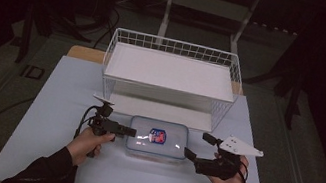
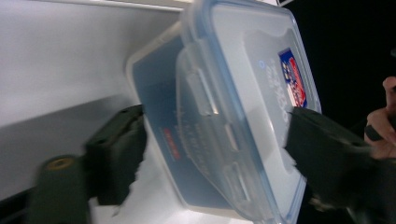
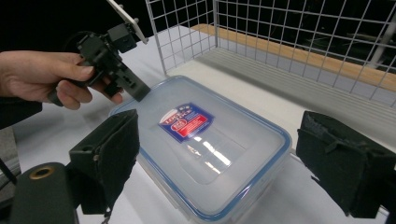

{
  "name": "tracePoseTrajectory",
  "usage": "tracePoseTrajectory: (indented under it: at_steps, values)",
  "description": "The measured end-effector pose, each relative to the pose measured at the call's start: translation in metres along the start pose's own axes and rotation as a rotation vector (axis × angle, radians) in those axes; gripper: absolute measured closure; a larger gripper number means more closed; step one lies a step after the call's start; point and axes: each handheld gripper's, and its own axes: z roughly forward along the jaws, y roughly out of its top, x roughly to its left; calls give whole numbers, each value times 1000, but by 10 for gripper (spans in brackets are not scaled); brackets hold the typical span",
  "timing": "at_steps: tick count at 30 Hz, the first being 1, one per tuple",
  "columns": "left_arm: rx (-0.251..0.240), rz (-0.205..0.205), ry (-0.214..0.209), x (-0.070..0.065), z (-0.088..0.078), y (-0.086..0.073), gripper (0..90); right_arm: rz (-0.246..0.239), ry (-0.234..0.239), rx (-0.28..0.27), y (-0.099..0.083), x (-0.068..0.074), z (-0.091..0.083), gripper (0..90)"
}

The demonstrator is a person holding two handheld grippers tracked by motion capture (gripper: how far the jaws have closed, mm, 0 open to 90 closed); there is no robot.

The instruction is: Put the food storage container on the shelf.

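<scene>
two grippers are flanking a clear lidded container point(image 1: 157, 139) that is sitting on the pale worktop point(image 1: 62, 104) just in front of a white wire basket point(image 1: 172, 73). from above, the left gripper point(image 1: 129, 132) is reaching level to the container's left end, while the right gripper point(image 1: 197, 146) is waiting beside its right end with jaws spread and nothing between them. the left gripper view is giving what the high view is not: one jaw is lying over the lid and the other outside the container's end wall, so the lid's side clip point(image 2: 205, 93) is sitting between them, though whether the pads are pressing i cannot tell. the right gripper view is showing the label point(image 3: 186, 122) on the lid and the left gripper's jaw resting at the lid's far corner
</scene>
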Motion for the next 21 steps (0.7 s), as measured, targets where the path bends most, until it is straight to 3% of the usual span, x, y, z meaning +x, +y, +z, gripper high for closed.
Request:
tracePoseTrajectory:
  at_steps: [1, 3, 6, 11, 17, 20, 21]
  values:
    - [5, -11, -23, 2, 0, 0, 327, 6, 0, 2, 0, -1, 0, 131]
    - [14, -23, -54, 3, 0, 0, 377, 15, 4, 3, -1, -2, 0, 131]
    - [17, -1, -55, 2, -4, 0, 455, 30, 13, 14, -3, -5, 0, 135]
    - [15, 16, -58, -1, -6, -2, 484, 74, 19, 43, -9, -10, 4, 138]
    - [13, 91, -55, -12, -13, -10, 526, 175, 39, 102, -19, -21, 14, 154]
    - [10, 129, -46, -16, -16, -14, 546, 251, 52, 147, -27, -31, 23, 186]
    - [12, 137, -46, -17, -16, -15, 546, 251, 52, 147, -27, -31, 23, 186]
